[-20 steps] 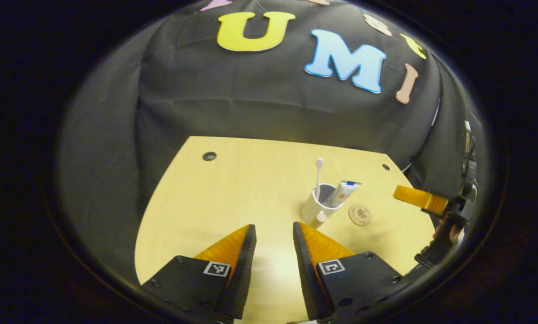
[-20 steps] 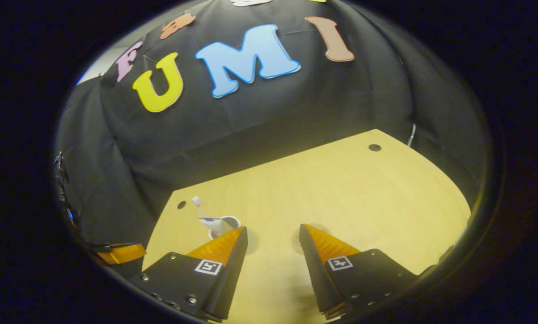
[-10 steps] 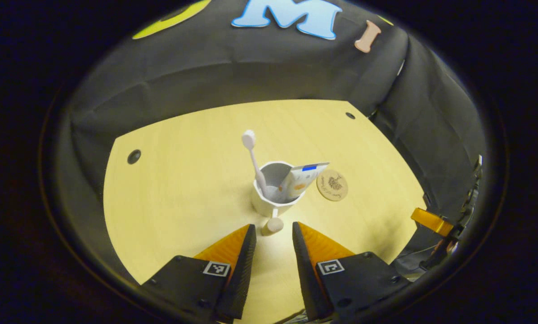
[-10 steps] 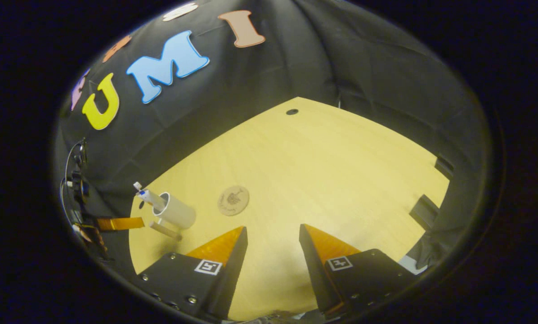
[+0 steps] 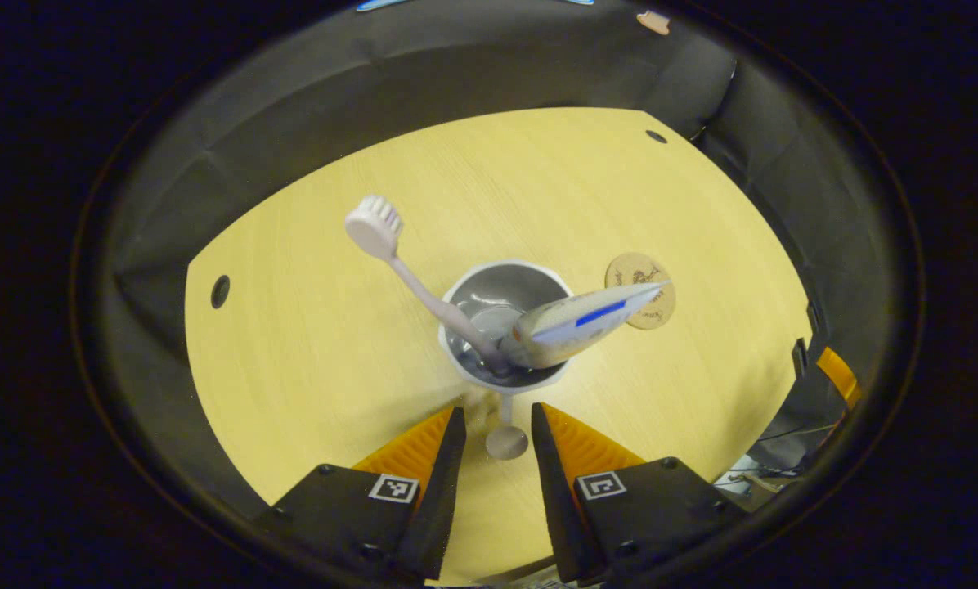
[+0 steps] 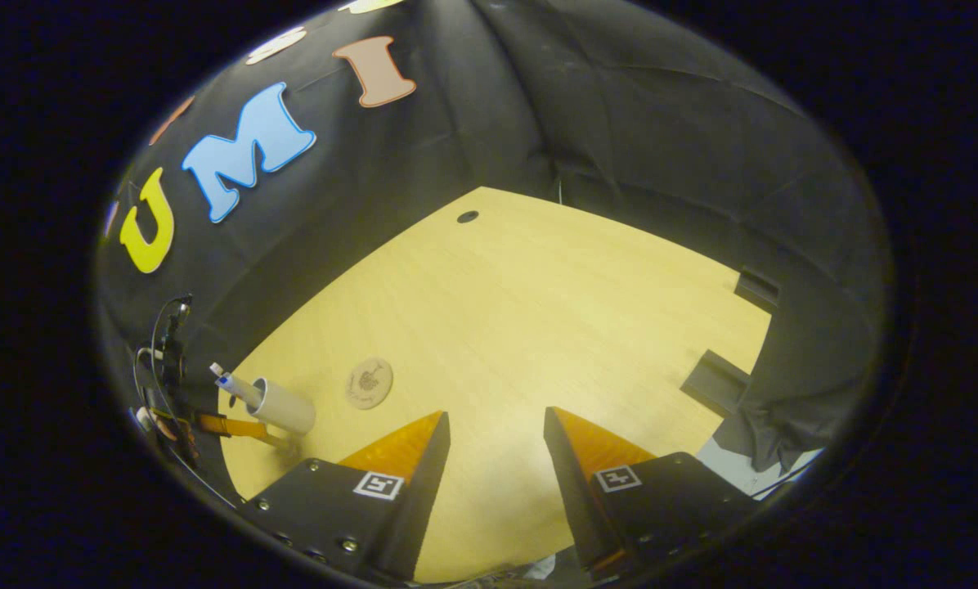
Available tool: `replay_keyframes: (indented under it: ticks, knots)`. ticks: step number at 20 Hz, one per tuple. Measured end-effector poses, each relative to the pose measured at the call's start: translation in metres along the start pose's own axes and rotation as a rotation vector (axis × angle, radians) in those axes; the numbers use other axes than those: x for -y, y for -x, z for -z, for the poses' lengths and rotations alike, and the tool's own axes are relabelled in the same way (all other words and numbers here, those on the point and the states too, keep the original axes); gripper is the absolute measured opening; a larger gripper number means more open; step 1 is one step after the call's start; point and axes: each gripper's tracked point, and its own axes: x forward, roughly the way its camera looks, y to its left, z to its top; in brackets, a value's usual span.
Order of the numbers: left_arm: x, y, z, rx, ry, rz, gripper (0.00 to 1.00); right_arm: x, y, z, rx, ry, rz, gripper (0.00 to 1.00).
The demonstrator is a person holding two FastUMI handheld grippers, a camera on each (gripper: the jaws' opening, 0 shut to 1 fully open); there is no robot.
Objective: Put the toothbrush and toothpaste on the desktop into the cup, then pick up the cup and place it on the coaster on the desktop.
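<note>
A white cup (image 5: pixel 501 372) stands upright on the yellow desktop (image 5: pixel 309 343), close below me in the left gripper view. A white toothbrush (image 5: pixel 411 274) leans out of it to the left, and a toothpaste tube (image 5: pixel 583 321) leans to the right. The cup's handle (image 5: pixel 506 440) points at me and lies between the fingers of my open left gripper (image 5: pixel 493 429), with gaps on both sides. A round wooden coaster (image 5: pixel 640 280) lies just right of the cup. In the right gripper view the cup (image 6: pixel 283 406) and coaster (image 6: pixel 369 382) sit far left, and my right gripper (image 6: pixel 495 433) is open over bare desktop.
Small dark holes (image 5: pixel 220 291) (image 5: pixel 657 137) mark the desktop near its far edges. Dark brackets (image 6: pixel 722 380) sit at the desk's right edge in the right gripper view. The black cloth wall closes in the back and sides.
My left gripper has moved in and tipped down over the cup, so the handle now lies between its fingers. My right gripper has swung rightward, away from the cup.
</note>
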Motion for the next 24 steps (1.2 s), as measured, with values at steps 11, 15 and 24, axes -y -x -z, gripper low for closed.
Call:
replay_keyframes:
  ticks: [11, 15, 24]
  knots:
    - [0.01, -0.034, -0.002, -0.109, 0.005, -0.03, 0.29, 0.009, -0.003, -0.01, -0.027, -0.028, 0.036, 0.7]
    - [0.012, -0.033, -0.004, -0.091, 0.038, -0.034, 0.17, 0.009, -0.001, -0.005, -0.042, -0.037, 0.027, 0.7]
    - [0.049, -0.023, -0.031, -0.051, -0.009, -0.026, 0.17, 0.013, -0.007, -0.003, -0.067, -0.042, 0.001, 0.7]
